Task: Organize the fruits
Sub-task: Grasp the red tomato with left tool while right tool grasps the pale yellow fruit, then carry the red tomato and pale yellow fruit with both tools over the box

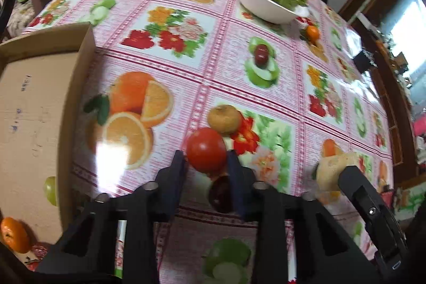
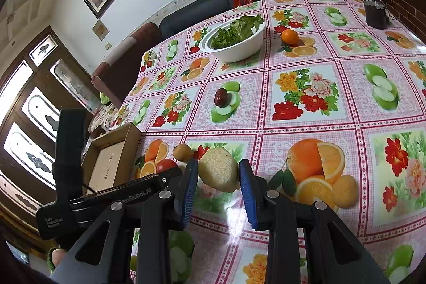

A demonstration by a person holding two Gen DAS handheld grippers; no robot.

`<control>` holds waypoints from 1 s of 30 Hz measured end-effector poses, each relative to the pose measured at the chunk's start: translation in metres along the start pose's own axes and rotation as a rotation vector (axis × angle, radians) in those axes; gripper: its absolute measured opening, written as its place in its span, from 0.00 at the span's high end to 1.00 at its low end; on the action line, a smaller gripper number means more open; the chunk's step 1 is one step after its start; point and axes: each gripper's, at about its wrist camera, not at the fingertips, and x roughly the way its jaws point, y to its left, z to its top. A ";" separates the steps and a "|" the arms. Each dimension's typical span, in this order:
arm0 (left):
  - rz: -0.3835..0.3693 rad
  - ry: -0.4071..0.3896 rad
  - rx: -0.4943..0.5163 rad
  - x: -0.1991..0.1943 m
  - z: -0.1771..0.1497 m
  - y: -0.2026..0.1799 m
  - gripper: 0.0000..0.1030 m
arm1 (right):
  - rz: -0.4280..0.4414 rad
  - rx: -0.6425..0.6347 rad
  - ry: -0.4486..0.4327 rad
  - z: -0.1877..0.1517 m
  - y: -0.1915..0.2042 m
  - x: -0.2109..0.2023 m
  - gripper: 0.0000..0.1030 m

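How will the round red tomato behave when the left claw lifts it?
The round red tomato looks smooth and glossy, so it may slip between the left claw pads. Its skin is probably soft, so a hard squeeze could bruise it. Being round, it would likely roll on the shiny fruit-printed tablecloth if released.

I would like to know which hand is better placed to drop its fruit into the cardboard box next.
Left, probably. The left gripper holds the red tomato with the cardboard box directly beside it; the right gripper, holding the pale yellow fruit, would have to cross the left one.

tomato 1 | oranges 2 | red plum 1 | bowl 1 | box 1
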 end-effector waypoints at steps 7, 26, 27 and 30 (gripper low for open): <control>-0.025 -0.060 -0.005 -0.023 -0.009 0.010 0.73 | 0.003 -0.004 -0.010 -0.007 0.003 -0.011 0.69; 0.082 -0.202 0.068 -0.090 -0.040 0.021 0.73 | 0.034 -0.058 -0.014 -0.025 0.034 -0.028 0.69; 0.092 -0.211 0.067 -0.093 -0.042 0.024 0.73 | 0.036 -0.063 -0.013 -0.025 0.036 -0.028 0.69; 0.115 -0.224 0.063 -0.100 -0.046 0.031 0.73 | 0.043 -0.083 -0.009 -0.028 0.046 -0.029 0.69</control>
